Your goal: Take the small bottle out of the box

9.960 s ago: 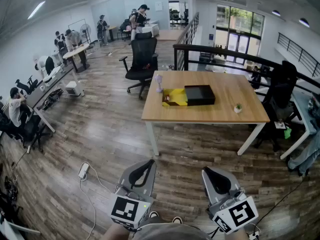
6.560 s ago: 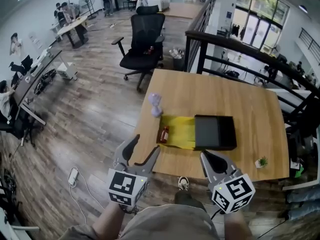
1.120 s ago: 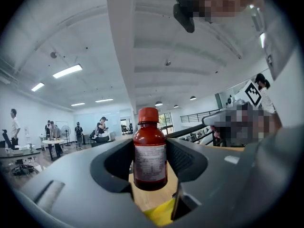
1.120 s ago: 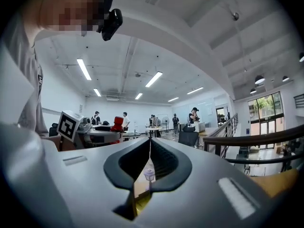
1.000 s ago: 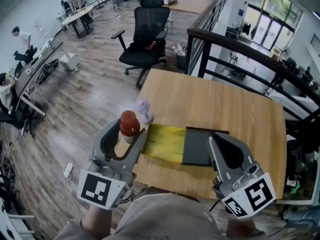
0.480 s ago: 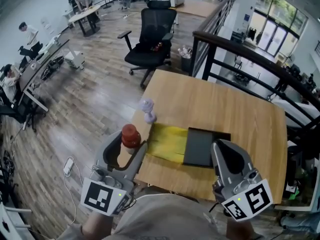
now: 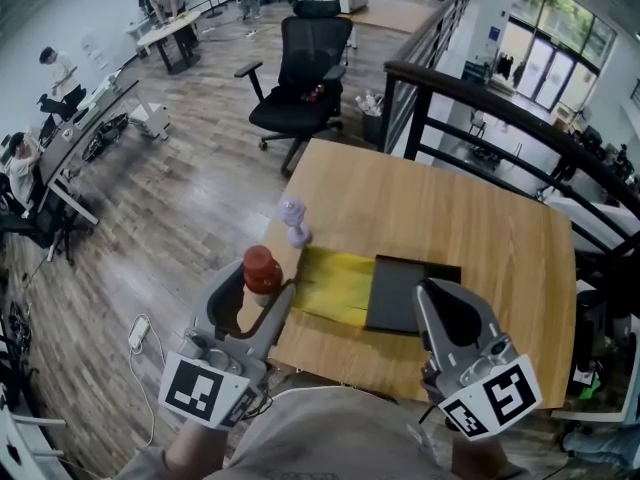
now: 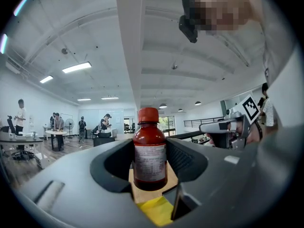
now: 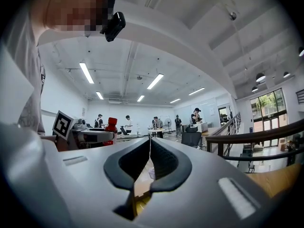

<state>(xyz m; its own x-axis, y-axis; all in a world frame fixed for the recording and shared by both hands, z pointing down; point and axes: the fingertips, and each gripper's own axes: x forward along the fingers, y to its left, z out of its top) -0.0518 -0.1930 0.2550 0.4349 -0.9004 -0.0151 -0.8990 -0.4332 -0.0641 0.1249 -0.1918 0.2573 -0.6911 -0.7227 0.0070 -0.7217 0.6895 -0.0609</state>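
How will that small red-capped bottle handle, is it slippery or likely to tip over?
The small bottle looks rigid: it sits upright in the left tool without denting. Its smooth sides may be slippery. Taller than wide and round, it could tip, then roll.

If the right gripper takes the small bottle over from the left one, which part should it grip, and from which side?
Probably the red cap, from above: the bottle stands upright, the left gripper clamps its labelled body, and only cap and shoulder rise free. Open the shut right gripper first.
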